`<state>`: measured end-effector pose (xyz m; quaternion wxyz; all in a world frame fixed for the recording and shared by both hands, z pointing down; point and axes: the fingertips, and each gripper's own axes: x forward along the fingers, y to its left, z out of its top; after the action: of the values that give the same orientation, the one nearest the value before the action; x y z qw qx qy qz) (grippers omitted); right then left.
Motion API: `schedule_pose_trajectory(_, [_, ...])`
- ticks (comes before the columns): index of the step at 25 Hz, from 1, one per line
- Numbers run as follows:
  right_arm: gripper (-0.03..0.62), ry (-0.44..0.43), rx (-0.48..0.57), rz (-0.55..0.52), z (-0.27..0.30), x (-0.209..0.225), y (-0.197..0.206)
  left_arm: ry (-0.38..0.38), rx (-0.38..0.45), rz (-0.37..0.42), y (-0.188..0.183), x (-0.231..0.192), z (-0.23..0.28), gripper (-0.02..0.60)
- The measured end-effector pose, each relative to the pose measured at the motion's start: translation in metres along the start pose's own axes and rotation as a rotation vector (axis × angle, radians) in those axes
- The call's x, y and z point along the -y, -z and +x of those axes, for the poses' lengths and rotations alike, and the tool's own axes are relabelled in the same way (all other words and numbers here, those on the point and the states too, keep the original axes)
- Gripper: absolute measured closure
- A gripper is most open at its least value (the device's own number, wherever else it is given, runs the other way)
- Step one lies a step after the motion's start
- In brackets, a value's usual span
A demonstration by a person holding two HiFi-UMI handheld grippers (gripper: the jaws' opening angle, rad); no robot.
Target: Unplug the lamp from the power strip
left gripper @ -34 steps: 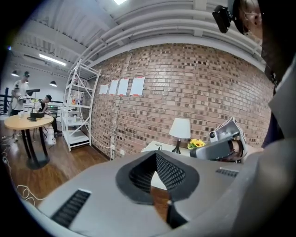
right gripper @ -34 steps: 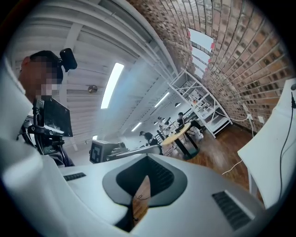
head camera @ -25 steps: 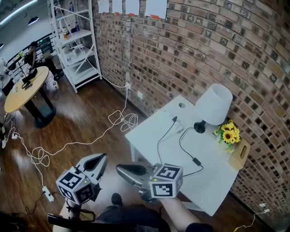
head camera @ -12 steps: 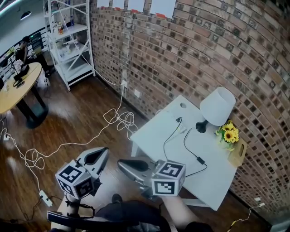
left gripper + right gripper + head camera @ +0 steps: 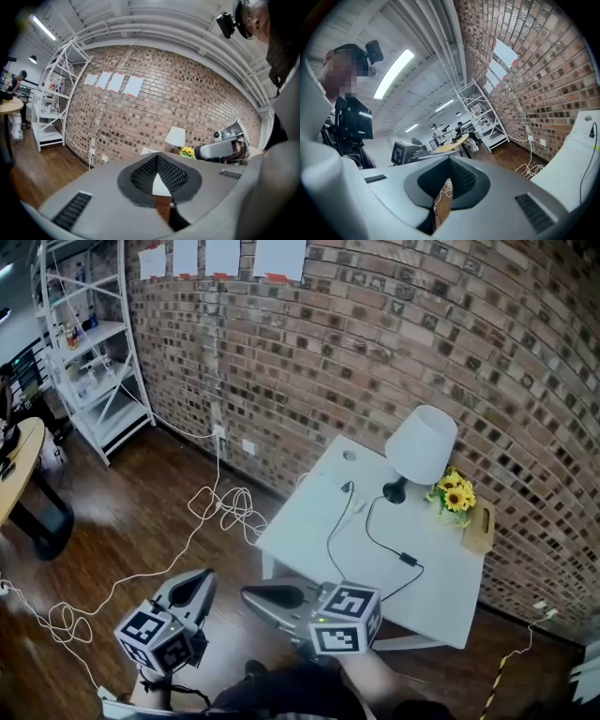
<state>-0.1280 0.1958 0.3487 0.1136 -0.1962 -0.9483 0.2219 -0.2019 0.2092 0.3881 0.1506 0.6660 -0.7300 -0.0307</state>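
A white table (image 5: 300, 526) stands against a brick wall. The lamp (image 5: 420, 448) stands upright at the table's back edge, shade on top, and its black cord (image 5: 409, 559) loops over the tabletop to a plug at the power strip (image 5: 352, 502), which lies flat near the table's back left corner. Off the table's near edge, the left gripper (image 5: 201, 577) and right gripper (image 5: 249, 594) hover, both clenched on nothing.
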Motion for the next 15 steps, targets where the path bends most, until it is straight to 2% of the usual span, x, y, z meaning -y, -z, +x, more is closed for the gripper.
schedule_pose_trajectory(6, [0.608,0.071,0.036,-0.003,-0.022,0.02,-0.011,0.079,-0.026,-0.007,-0.006,0.019,0.034,0.563])
schedule_pose_trajectory(8, [0.608,0.086,0.056,-0.013,-0.03,0.028,-0.018,0.094,-0.042,0.023,-0.006,0.022,0.046,0.563])
schedule_pose_trajectory(15, [0.608,0.085,0.08,-0.022,-0.064,0.073,-0.034,0.085,-0.076,0.039,-0.015,0.041,0.098,0.563])
